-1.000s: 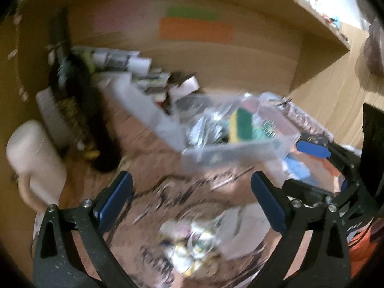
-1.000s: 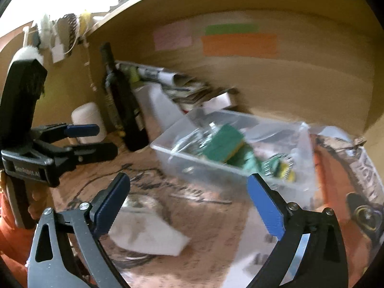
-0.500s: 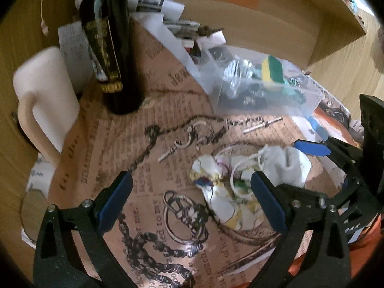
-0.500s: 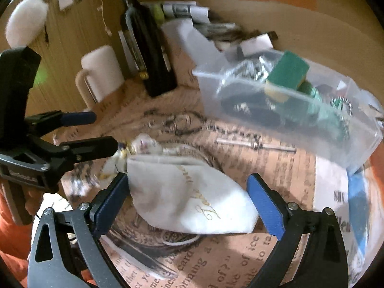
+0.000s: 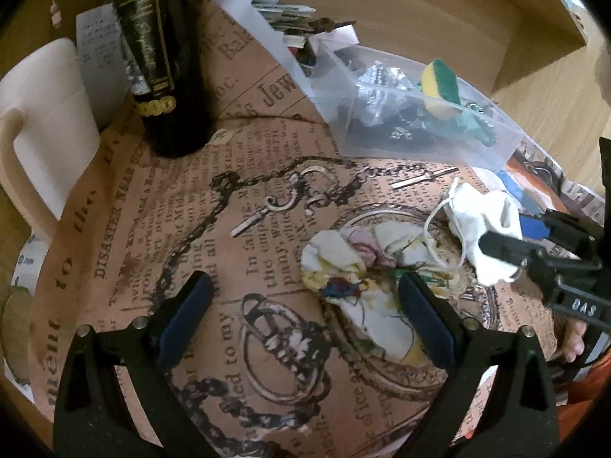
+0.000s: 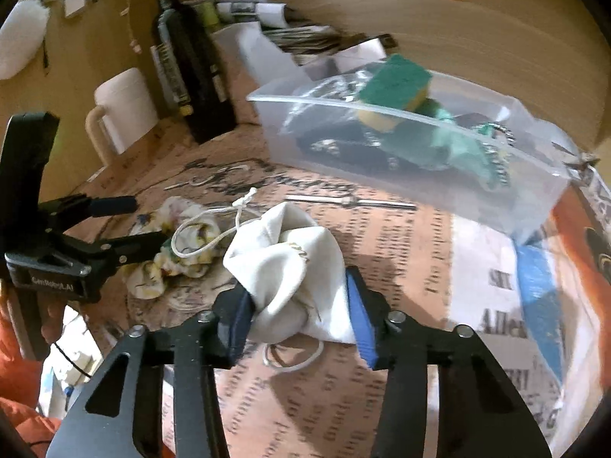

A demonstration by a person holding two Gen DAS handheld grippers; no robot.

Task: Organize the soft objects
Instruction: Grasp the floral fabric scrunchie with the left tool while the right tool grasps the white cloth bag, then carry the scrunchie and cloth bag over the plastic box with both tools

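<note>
Seemingly, from the left wrist, the left hand-held gripper [image 5: 301, 316] hangs wide open over the patterned cloth [image 5: 359, 267], which lies between its fingers, nearer the right one, on the bench [image 5: 152, 191]

From the right wrist, the right hand-held gripper [image 6: 298, 313] is clamped on the white pouch [image 6: 290, 263]; the clear bin [image 6: 439, 175] lies ahead and rightward, so that hand is nearer

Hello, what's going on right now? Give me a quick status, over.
Right tongs shut on white drawstring pouch. Left tongs open, over floral cloth. Clear plastic bin behind, path unblocked.
</note>
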